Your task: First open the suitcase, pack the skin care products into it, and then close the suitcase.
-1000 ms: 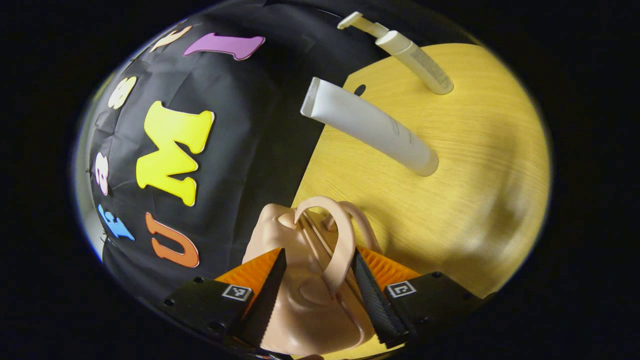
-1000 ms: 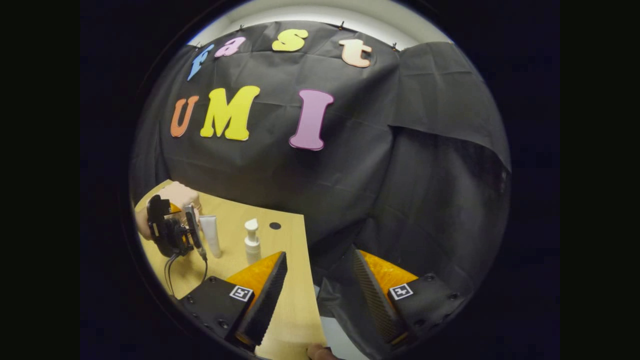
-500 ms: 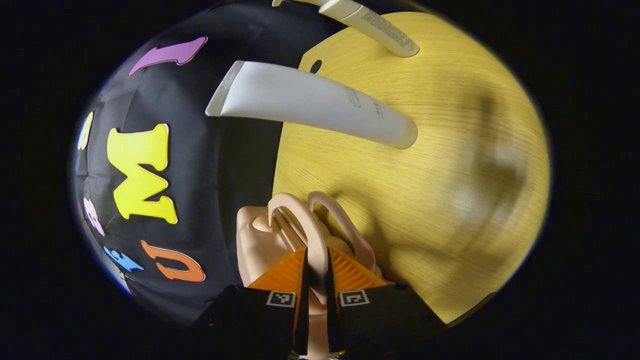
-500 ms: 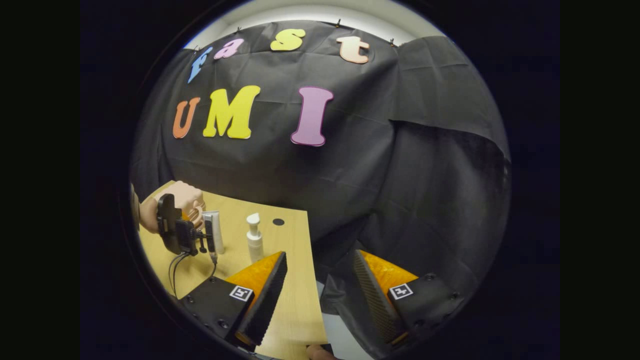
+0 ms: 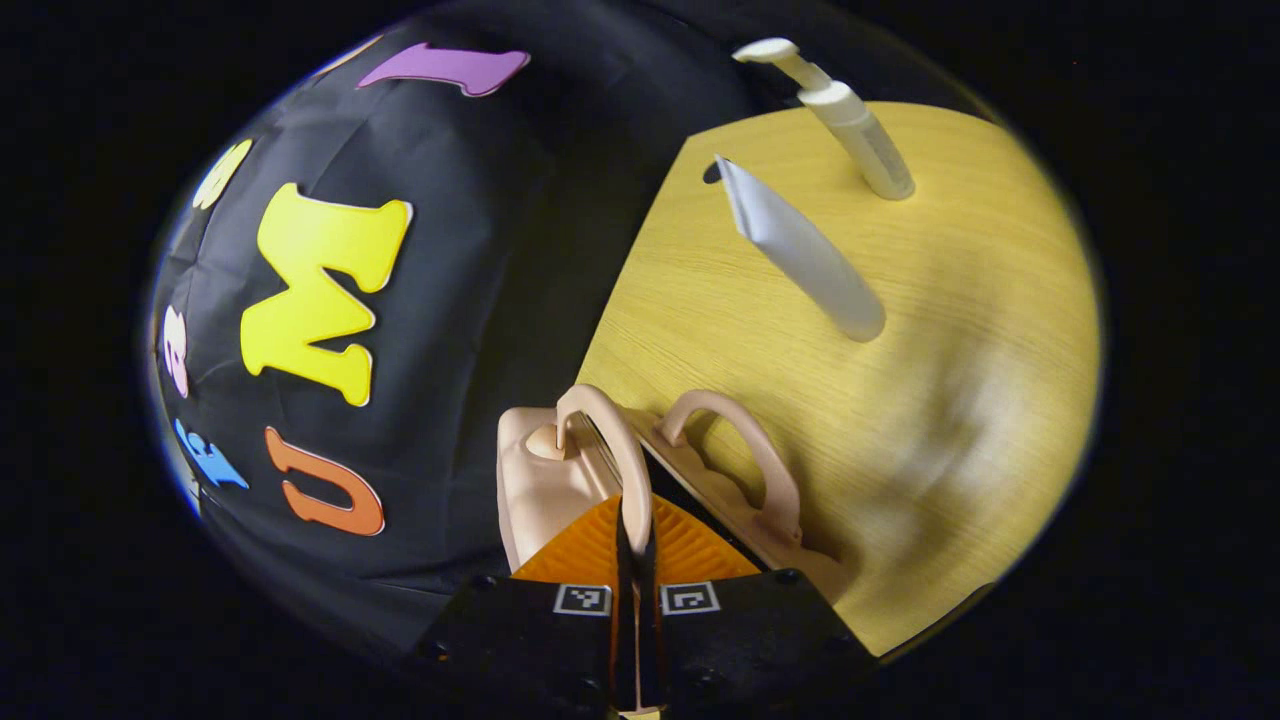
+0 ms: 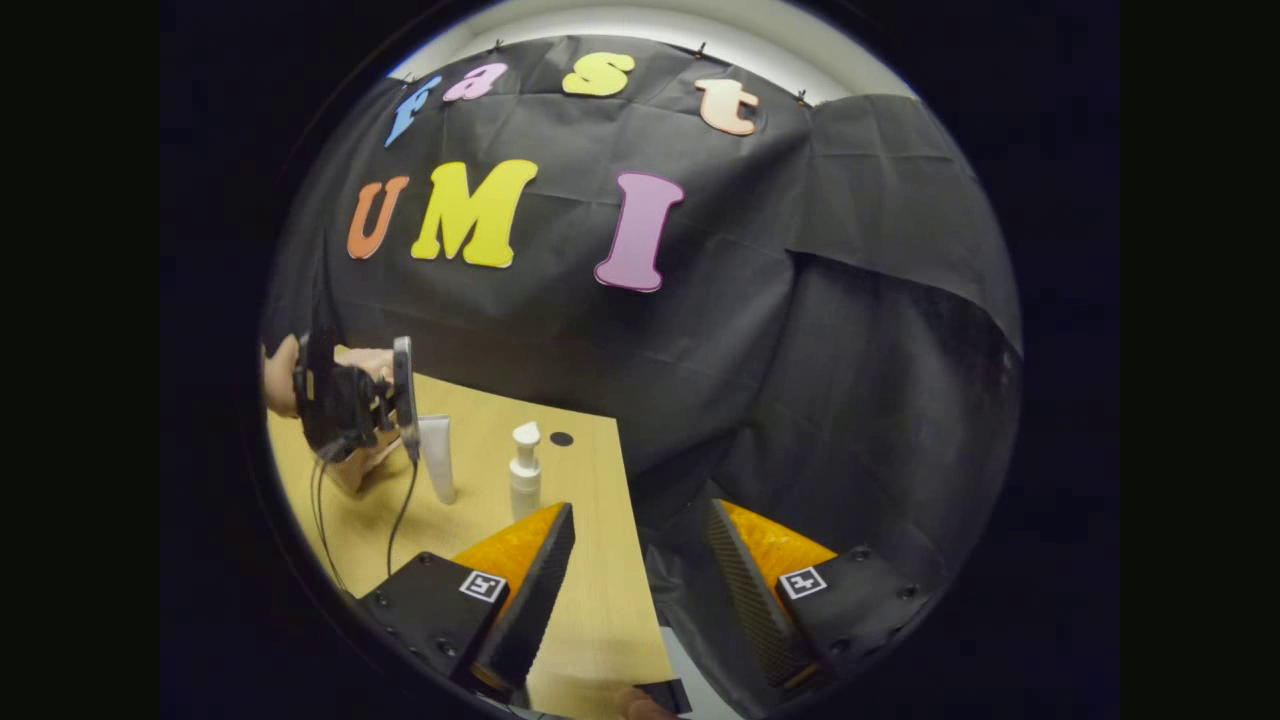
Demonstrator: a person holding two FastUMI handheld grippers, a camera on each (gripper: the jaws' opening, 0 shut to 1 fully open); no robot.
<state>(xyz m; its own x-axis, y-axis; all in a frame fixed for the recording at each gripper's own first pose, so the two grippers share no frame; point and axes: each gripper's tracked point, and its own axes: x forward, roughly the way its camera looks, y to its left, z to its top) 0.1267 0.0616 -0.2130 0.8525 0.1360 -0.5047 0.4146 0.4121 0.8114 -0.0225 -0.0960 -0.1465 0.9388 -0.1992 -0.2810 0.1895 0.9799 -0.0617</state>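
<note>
A small peach suitcase (image 5: 535, 480) stands on the yellow wooden table (image 5: 950, 350) near its left edge. My left gripper (image 5: 635, 525) is shut on one of its two arched handles (image 5: 612, 440). The other handle (image 5: 755, 455) stays with the lower half, and a dark gap shows between the halves. Farther along the table stand a white tube (image 5: 800, 260) and a white pump bottle (image 5: 860, 130). In the right gripper view, my right gripper (image 6: 640, 585) is open and holds nothing, off the table's right edge. The tube (image 6: 437, 458) and pump bottle (image 6: 524, 472) stand at its left.
A small dark hole (image 5: 712, 173) marks the table's far corner. The black cloth wall hangs close behind the table edge. In the right gripper view, a hand (image 6: 278, 378) holds the left gripper's body (image 6: 340, 400), with cables hanging down to the table (image 6: 590, 600).
My left gripper went from open around the suitcase handle to shut on it, then pulled that half away, opening a gap. The right gripper has barely moved.
</note>
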